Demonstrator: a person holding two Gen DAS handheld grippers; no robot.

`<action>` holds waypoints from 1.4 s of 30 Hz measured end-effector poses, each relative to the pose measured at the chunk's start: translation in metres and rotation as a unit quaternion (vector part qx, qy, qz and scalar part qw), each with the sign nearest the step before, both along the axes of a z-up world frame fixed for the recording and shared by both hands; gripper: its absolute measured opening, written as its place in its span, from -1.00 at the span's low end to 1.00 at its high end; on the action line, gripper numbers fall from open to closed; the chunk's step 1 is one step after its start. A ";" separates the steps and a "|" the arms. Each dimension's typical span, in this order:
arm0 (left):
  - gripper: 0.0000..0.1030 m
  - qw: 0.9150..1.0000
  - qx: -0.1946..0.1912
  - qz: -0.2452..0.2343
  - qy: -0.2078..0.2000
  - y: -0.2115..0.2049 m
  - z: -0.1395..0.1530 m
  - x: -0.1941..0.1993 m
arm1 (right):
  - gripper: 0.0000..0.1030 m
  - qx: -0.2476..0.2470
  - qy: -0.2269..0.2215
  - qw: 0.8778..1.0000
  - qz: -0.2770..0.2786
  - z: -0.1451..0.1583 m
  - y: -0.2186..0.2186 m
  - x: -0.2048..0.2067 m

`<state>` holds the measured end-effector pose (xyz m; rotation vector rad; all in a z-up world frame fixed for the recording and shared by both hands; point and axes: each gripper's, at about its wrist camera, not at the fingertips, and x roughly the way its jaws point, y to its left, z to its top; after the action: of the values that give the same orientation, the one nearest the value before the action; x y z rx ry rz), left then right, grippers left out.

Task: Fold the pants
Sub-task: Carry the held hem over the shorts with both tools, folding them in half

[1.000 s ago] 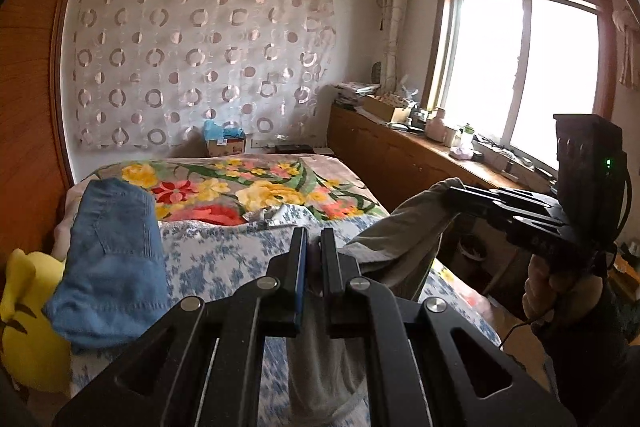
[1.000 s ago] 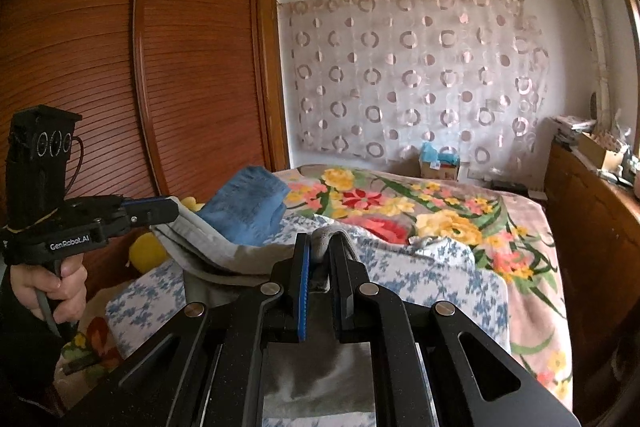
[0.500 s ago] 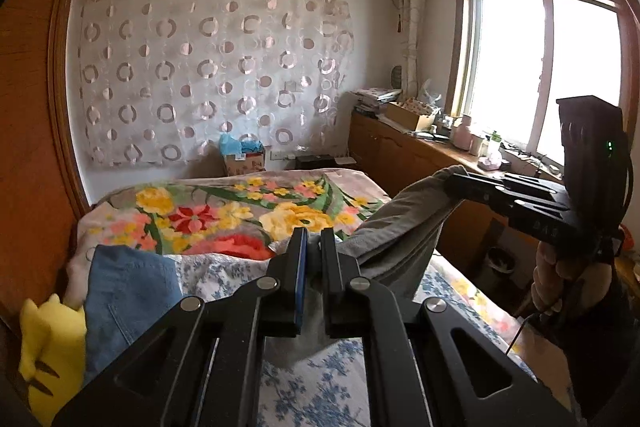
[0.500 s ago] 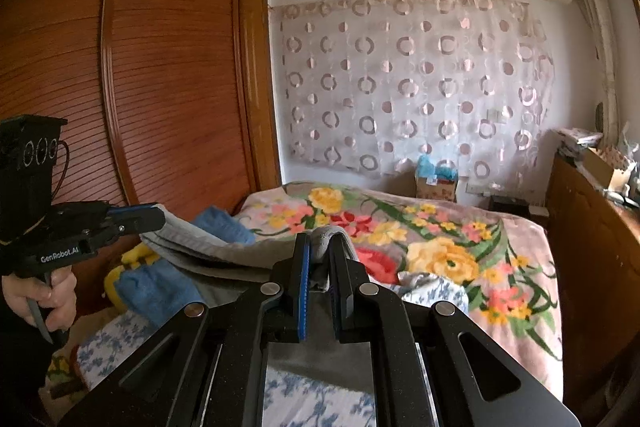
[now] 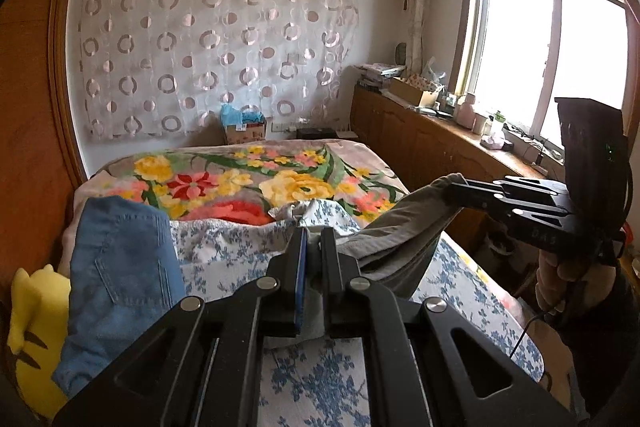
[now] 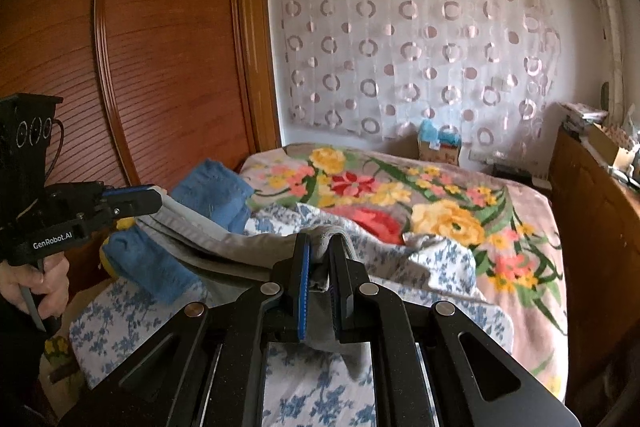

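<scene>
Left wrist view: grey pants [image 5: 404,227] pinched between both grippers' fingers [image 5: 298,267].

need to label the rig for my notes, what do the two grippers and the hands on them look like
Both are matte black pistol-grip tools with silver pivot screws. The left gripper has a blue finger pad, white "GenRobot.AI" lettering and white circles on its boxy housing. The right gripper shows a green LED and a trailing black cable. Bare hands, dark sleeves.

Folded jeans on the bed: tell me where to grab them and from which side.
Grip the blue jeans at their near edge, coming in from the foot of the bed. They lie flat beside the yellow plush, and that edge looks the most open.
</scene>
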<state>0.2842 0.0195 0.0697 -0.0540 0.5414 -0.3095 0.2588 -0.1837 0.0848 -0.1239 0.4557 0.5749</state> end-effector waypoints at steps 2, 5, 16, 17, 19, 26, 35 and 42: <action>-0.86 1.000 0.002 -0.003 0.000 -0.003 -0.001 -0.007 | -0.83 -0.001 0.002 1.000 0.000 0.003 -0.002 -0.005; -0.86 1.000 0.003 -0.007 -0.002 -0.005 -0.004 -0.019 | -0.83 -0.004 0.003 1.000 -0.001 0.006 -0.002 -0.014; -0.86 1.000 -0.014 -0.017 0.021 -0.006 -0.034 -0.064 | -0.83 -0.002 0.026 1.000 -0.003 -0.007 -0.013 -0.054; -0.86 0.999 -0.019 -0.018 0.030 -0.007 -0.041 -0.071 | -0.83 0.000 0.031 0.999 -0.005 -0.008 -0.014 -0.057; -0.86 0.999 -0.026 -0.020 0.038 -0.008 -0.050 -0.082 | -0.83 0.004 0.045 0.999 -0.007 -0.014 -0.015 -0.066; -0.86 0.998 -0.019 -0.021 0.048 -0.016 -0.070 -0.121 | -0.83 0.008 0.064 0.998 -0.010 -0.029 -0.021 -0.100; -0.86 0.998 -0.016 -0.028 0.046 -0.027 -0.100 -0.167 | -0.83 0.015 0.065 0.998 -0.018 -0.039 -0.030 -0.149; -0.86 0.997 -0.006 -0.033 0.073 -0.030 -0.124 -0.183 | -0.83 0.008 0.084 0.996 -0.025 -0.057 -0.032 -0.165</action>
<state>0.1008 -0.0107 -0.0547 -0.0699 0.6877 -0.3754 0.0941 -0.2157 0.0279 -0.0491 0.6161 0.5415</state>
